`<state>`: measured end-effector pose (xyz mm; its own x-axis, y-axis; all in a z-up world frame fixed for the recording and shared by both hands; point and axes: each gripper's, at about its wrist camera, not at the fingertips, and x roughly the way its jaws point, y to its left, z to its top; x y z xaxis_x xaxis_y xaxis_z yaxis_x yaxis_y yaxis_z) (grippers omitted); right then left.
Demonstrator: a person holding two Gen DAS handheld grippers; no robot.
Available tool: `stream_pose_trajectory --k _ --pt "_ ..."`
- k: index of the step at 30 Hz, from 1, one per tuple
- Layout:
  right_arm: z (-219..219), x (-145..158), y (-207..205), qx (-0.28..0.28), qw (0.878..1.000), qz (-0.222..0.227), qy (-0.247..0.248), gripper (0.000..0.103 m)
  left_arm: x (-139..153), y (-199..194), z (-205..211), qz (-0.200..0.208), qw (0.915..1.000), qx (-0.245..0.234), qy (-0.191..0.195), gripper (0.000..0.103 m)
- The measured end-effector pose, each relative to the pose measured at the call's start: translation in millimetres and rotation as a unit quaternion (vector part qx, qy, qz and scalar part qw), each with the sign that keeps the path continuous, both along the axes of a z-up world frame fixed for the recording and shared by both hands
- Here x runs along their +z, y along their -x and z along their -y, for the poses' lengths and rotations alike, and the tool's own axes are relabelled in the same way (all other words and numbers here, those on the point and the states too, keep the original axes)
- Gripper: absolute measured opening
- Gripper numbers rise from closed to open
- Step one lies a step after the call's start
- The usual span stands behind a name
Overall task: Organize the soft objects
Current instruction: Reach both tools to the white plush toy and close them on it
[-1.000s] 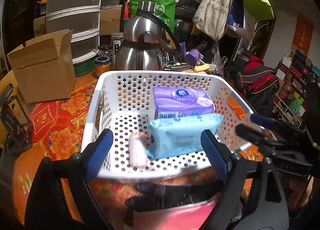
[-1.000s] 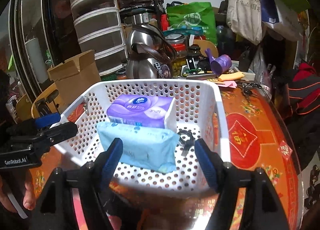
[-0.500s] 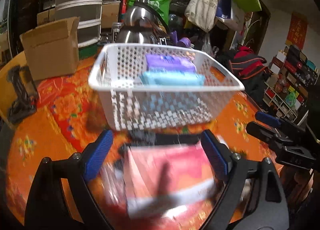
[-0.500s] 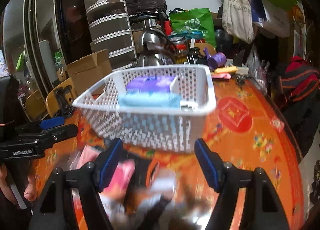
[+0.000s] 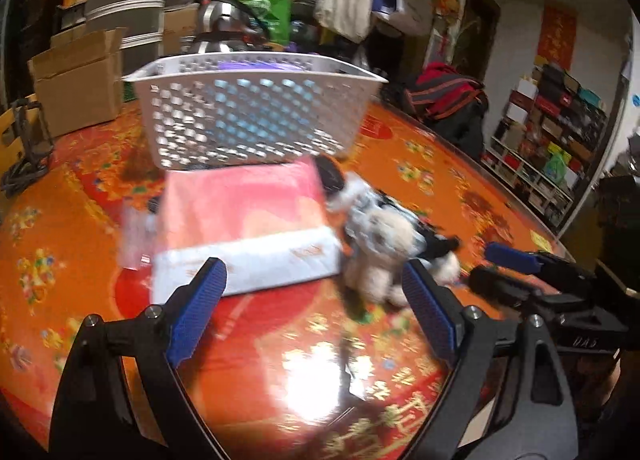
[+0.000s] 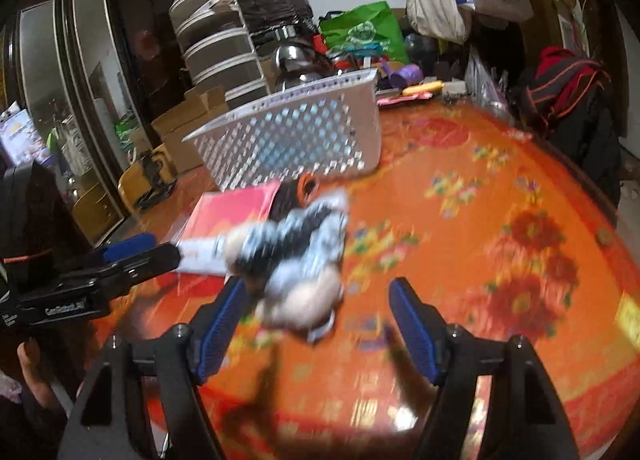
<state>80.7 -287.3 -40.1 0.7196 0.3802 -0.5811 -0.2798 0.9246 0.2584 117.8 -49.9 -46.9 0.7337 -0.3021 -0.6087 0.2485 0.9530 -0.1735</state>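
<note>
A pink and white soft pack [image 5: 244, 220] lies on the orange table in front of the white perforated basket [image 5: 256, 116], which holds a blue pack and a purple pack. A black, white and grey plush toy [image 5: 380, 236] lies to the pack's right. My left gripper [image 5: 316, 300] is open and empty, just short of the pack. My right gripper [image 6: 320, 316] is open and empty, with the plush toy [image 6: 296, 260] between and just beyond its fingers. The pink pack [image 6: 232, 220] and the basket [image 6: 296, 140] lie farther off. The views are blurred.
A cardboard box [image 5: 76, 80] and steel kettles [image 5: 224, 28] stand behind the basket. A black clamp [image 5: 24, 148] sits at the table's left edge. The right gripper [image 5: 532, 272] shows at the right of the left wrist view; the left gripper [image 6: 100, 264] shows in the right wrist view.
Both grippers have pulled back and dropped from above the basket toward the table. The pink pack and the plush toy have come into view in front of the basket.
</note>
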Motion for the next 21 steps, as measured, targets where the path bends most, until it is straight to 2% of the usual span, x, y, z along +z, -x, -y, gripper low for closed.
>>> stream_pose_trajectory --k 1,3,5,9,12,13,15,17,19,21 --pt "-0.6 -3.6 2.6 0.005 1.0 -0.002 -0.004 0.072 -3.8 4.6 7.8 0.0 0.9999 -0.011 -0.001 0.088" --pt "-3.4 -9.0 2.3 0.013 1.0 -0.01 -0.008 0.063 -8.6 8.7 19.7 0.0 0.9997 -0.02 -0.01 0.085" --pt "-6.0 -15.6 -2.9 0.021 0.999 -0.022 -0.011 0.05 -10.6 9.5 26.8 0.001 0.9996 -0.024 -0.013 0.081" --pt "-10.0 -22.4 -10.6 0.023 0.999 -0.03 -0.016 0.047 -15.8 9.7 41.6 0.0 0.999 -0.036 -0.026 0.065" --pt "-10.7 -22.0 -13.3 0.024 0.999 -0.028 -0.02 0.046 -22.0 2.3 49.0 -0.015 0.9983 -0.044 -0.034 0.052" --pt "-10.7 -21.5 -14.1 0.025 0.999 -0.027 -0.02 0.046 -25.3 1.2 52.5 -0.02 0.9981 -0.046 -0.037 0.05" --pt "-11.2 -21.3 -16.5 0.026 0.999 -0.027 -0.018 0.041 -29.7 -4.1 55.8 -0.031 0.9976 -0.049 -0.038 0.043" --pt "-10.9 -22.6 -18.2 0.026 0.999 -0.031 -0.02 0.036 -32.2 -4.1 60.4 -0.035 0.9973 -0.054 -0.037 0.042" --pt "-10.6 -22.9 -18.9 0.024 0.999 -0.03 -0.02 0.033 -32.6 -7.2 63.7 -0.032 0.997 -0.055 -0.044 0.036" --pt "-11.7 -23.0 -19.4 0.024 0.999 -0.031 -0.018 0.029 -33.2 -7.5 66.3 -0.034 0.9967 -0.06 -0.044 0.024"
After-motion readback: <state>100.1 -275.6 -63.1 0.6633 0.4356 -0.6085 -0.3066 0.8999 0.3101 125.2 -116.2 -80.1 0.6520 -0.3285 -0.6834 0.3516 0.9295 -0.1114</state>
